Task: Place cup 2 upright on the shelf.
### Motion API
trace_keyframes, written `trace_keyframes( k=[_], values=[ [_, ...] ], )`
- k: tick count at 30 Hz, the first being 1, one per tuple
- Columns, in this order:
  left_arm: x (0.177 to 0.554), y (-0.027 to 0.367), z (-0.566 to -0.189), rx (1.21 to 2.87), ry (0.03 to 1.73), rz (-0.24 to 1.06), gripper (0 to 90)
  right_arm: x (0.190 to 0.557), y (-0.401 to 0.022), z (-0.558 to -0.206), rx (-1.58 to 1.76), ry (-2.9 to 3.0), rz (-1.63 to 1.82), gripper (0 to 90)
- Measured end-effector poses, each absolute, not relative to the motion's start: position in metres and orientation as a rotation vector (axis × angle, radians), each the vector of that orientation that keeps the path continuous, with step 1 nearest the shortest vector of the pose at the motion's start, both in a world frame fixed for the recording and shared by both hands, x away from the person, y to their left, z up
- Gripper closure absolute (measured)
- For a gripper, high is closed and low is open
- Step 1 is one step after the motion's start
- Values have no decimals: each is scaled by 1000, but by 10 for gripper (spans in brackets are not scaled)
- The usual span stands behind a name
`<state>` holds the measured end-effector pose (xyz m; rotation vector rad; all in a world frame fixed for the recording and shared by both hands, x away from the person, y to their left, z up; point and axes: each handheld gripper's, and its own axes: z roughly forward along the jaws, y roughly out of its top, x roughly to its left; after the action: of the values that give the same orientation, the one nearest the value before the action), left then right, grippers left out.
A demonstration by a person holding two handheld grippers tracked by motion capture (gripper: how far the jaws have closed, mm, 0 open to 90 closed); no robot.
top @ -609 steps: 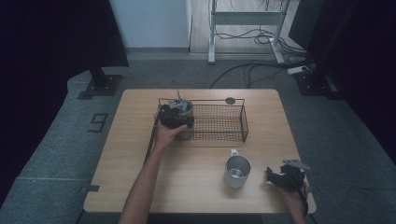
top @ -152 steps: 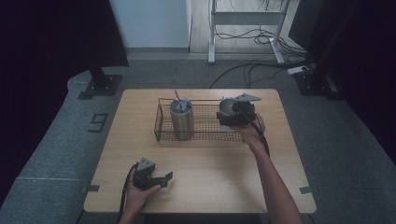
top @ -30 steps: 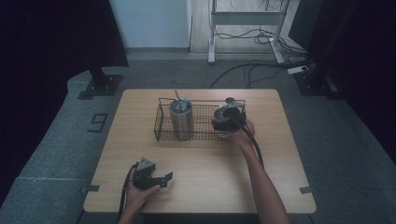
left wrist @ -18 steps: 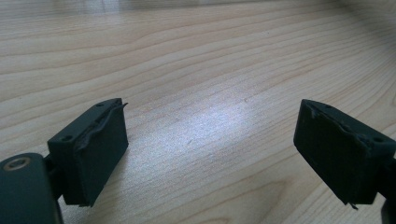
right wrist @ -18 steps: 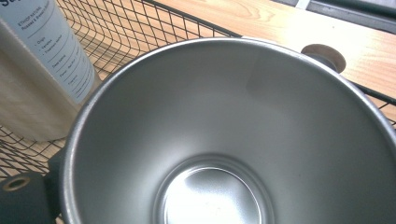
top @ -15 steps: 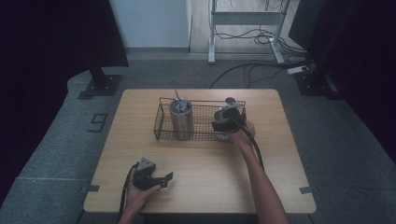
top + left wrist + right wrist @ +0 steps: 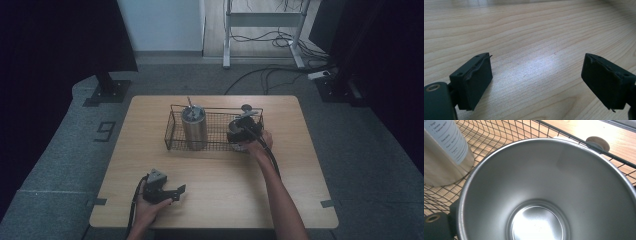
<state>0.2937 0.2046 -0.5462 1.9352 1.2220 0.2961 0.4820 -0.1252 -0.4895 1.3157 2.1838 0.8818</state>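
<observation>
A black wire basket stands at the middle of the wooden table. In its left part a tall steel tumbler with a straw is upright. My right gripper is at the basket's right end, shut on a steel cup. In the right gripper view the cup's empty inside is close up, with the tumbler and the basket's wires behind it. My left gripper rests near the front left edge, open, with bare table between its fingers.
A small round wooden knob lies on the table just beyond the basket's far right corner. The table's edges drop to grey floor. A metal stand with cables is behind the table.
My right gripper has sunk a little, toward the near side, with the cup at the basket's right end. The left gripper has stayed put.
</observation>
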Motion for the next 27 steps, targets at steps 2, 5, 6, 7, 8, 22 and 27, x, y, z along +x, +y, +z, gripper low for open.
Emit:
trace_keyframes(
  k=[2, 5, 6, 7, 8, 22, 27],
  values=[
    [294, 204, -546, 1935, 1221, 296, 100, 482, -125, -490, 1315, 2189, 872, 65],
    [294, 204, -546, 1937, 1219, 297, 100, 482, -124, -491, 1317, 2198, 859, 65],
    [294, 204, -546, 1937, 1219, 297, 100, 482, -124, -491, 1317, 2198, 859, 65],
    [293, 204, -546, 1937, 1219, 298, 100, 482, -124, -491, 1315, 2199, 856, 65],
    [293, 204, -546, 1937, 1219, 299, 100, 482, -124, -491, 1316, 2199, 854, 65],
    [293, 204, -546, 1942, 1219, 298, 100, 482, -126, -488, 1337, 2214, 781, 38],
    [293, 204, -546, 1943, 1218, 296, 100, 482, -130, -484, 1364, 2204, 822, 26]
  ],
)
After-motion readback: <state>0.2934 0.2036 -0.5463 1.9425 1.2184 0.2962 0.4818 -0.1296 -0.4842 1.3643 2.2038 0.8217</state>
